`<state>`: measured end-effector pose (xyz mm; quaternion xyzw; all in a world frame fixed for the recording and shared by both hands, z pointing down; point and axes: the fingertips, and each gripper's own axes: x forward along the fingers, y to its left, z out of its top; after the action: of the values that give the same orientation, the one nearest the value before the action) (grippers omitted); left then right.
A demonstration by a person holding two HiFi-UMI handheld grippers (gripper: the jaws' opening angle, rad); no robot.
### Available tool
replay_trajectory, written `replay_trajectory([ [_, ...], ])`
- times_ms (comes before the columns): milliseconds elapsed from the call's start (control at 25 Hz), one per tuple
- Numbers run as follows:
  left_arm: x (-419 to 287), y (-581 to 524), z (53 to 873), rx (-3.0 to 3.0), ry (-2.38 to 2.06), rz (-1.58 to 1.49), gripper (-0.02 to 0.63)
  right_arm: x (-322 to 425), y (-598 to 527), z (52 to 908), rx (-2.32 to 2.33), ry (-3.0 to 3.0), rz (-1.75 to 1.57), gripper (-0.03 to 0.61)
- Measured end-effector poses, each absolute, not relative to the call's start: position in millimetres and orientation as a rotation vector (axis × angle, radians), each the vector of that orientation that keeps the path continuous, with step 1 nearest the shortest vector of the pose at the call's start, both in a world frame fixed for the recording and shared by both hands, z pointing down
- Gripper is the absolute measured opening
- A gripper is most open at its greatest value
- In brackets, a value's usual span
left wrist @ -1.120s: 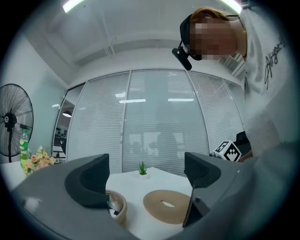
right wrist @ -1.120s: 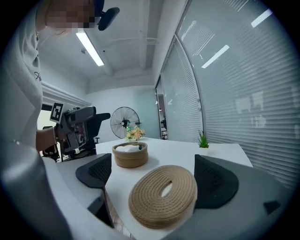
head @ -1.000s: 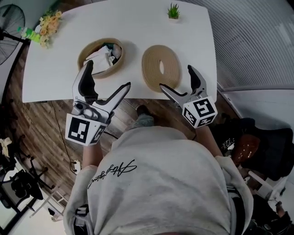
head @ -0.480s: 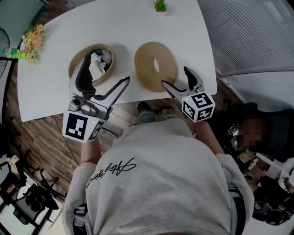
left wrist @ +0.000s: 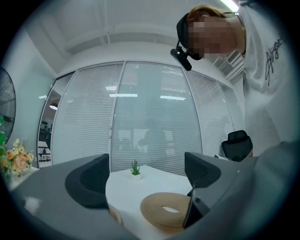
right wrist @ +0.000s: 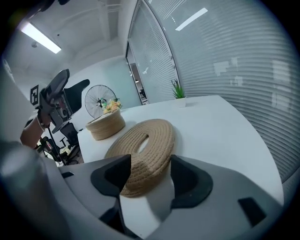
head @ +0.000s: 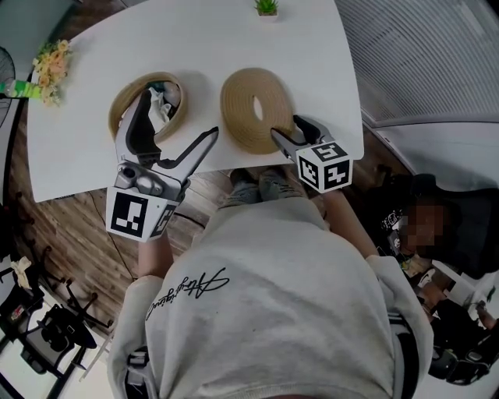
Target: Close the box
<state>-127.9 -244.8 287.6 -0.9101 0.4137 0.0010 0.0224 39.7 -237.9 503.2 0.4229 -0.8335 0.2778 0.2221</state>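
1. The right claw (head: 284, 125) is seen with its jaws closing. The near rim of the flat, round, tan woven-rope lid (head: 238, 117) is caught between them, with a thin gap shown beside one pad.
2. The lid is laid flat on the white counter (head: 78, 140) near its front edge, and a slot is seen at its centre.
3. The left claw (head: 182, 114) is held with its jaws wide apart and nothing between them, raised over the counter's front edge.
4. The round, tan woven box (head: 115, 117) is placed uncovered beside the lid, apart from it. White items (head: 161, 105) are seen inside.
5. A small green potted plant (head: 267, 6) is set at the far edge, and a bunch of pale flowers (head: 48, 66) is laid at the left corner.
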Motion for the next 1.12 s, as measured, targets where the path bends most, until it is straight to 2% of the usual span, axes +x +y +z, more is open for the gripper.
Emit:
replay_trajectory([
  [80, -127, -246, 289, -2.819, 1.300, 0.008, 0.485, 43, -241, 506, 1.167, -2.278, 0.777, 0.235],
  [280, -124, -246, 291, -2.813, 1.313, -0.006, 0.484, 45, -248, 509, 1.121, -2.282, 0.779, 0.228],
  [760, -103, -245, 304, -2.821, 1.239, -0.157, 0.482, 58, -268, 503, 0.995, -2.330, 0.770, 0.146],
  [1120, -60, -276, 365, -2.920, 1.019, -0.459, 0.482, 69, -276, 483, 0.866, -2.439, 0.615, 0.112],
])
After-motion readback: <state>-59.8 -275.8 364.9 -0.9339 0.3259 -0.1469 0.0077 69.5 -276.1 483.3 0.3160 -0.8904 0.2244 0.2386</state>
